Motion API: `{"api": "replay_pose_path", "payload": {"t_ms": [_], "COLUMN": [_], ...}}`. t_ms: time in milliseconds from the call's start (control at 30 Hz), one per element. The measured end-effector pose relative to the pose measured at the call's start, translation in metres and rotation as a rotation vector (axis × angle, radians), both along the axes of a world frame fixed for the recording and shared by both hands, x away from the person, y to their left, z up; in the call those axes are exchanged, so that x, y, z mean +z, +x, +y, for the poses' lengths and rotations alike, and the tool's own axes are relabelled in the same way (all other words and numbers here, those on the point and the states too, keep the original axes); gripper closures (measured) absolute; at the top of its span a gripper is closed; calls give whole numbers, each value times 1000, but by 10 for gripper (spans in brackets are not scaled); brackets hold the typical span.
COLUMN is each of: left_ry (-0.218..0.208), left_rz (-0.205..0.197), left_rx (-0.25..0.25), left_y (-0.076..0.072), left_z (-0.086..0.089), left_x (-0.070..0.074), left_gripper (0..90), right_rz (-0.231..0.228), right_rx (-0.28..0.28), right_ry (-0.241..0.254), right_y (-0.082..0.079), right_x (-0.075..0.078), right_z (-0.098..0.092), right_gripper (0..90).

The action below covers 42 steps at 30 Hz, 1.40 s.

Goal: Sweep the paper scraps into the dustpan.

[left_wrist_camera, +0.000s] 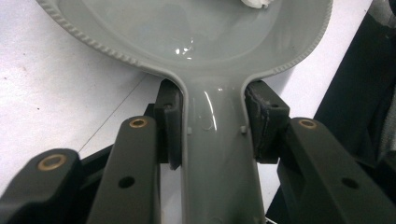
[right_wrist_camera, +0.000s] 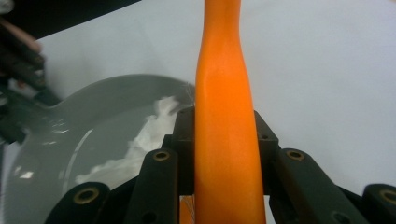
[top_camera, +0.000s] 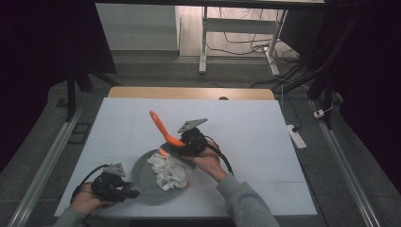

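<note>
Nearest the person, the left gripper sits low at the table's front edge, jaws pressed together on the flat handle of a grey pan. The hold looks like a brace, keeping the pan from sliding on the white table cover while the other hand works.

Inside the pan lies a heap of crumpled white material, paper or cloth by the look of it; which one cannot be told. It sits toward the pan's right side.

Just beyond, the right gripper pinches an orange utensil handle between its jaws. The handle angles up and away to the far left, and its working end dips toward the white heap, hidden under the gripper. The grip low on the handle probably gives control for stirring or scraping.

Far edge: bare wood strip of table, desk legs and cables on the floor.

No brand, label or writing is legible on anything.
</note>
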<state>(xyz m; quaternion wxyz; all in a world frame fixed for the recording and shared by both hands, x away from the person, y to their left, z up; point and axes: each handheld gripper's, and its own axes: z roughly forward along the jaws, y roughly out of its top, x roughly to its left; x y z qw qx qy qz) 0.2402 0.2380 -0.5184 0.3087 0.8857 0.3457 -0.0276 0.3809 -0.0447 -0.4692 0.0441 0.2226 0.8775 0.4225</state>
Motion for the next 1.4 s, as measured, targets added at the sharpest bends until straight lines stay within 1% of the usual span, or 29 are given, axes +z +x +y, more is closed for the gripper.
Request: {"api": "replay_pose_path", "payload": {"t_ms": [100,167,300,367,467,533,633,667,767,867,1000,1033,1100,1233,1300,1333,1400], "left_ry": [1,1,0,0,-2,-1,-1,-2,-2,-2,-1,1,0,-1,-1,-1,-2], "left_rz": [-1,-1,0,0,0,0,1,1,4,3,-1,-2,-2,1,2,1,1], "left_rx": [0,1,4,4,4,5,7,7,5,6,9,14,19,20,20,21,22], "left_y": [0,0,0,0,0,0,0,0,1,1,0,1,1,1,1,1,1], "left_z": [0,0,0,0,0,-1,-1,-1,-1,-1,-1,-1,0,0,0,0,0], "left_x": [0,0,0,0,0,0,0,0,0,0,0,0,0,0,0,0,0], "left_gripper": [615,615,615,615,615,615,614,615,615,615,614,615,614,615,615,615,614], "right_rz": [-13,-23,-9,1,5,5,6,-2,10,20,33,31,46,51,54,63,90], "right_rx": [-64,-100,-159,-170,-173,-165,-156,-151,-148,-128,-76,-66,-49,-9,15,27,68], "right_ry": [-10,-30,-60,-75,-100,-117,-127,-132,-132,-131,-140,-145,-138,-150,-137,-128,-98], "right_y": [10,16,26,29,31,32,34,36,38,38,30,28,23,13,8,6,0], "right_x": [1,0,-6,-10,-16,-20,-25,-26,-30,-31,-31,-31,-31,-30,-30,-29,-26], "right_z": [-12,-19,-29,-32,-31,-27,-18,-15,-6,3,13,15,18,23,24,25,27], "right_gripper": [706,706,706,706,706,706,706,706,706,706,706,707,706,707,706,706,706]}}
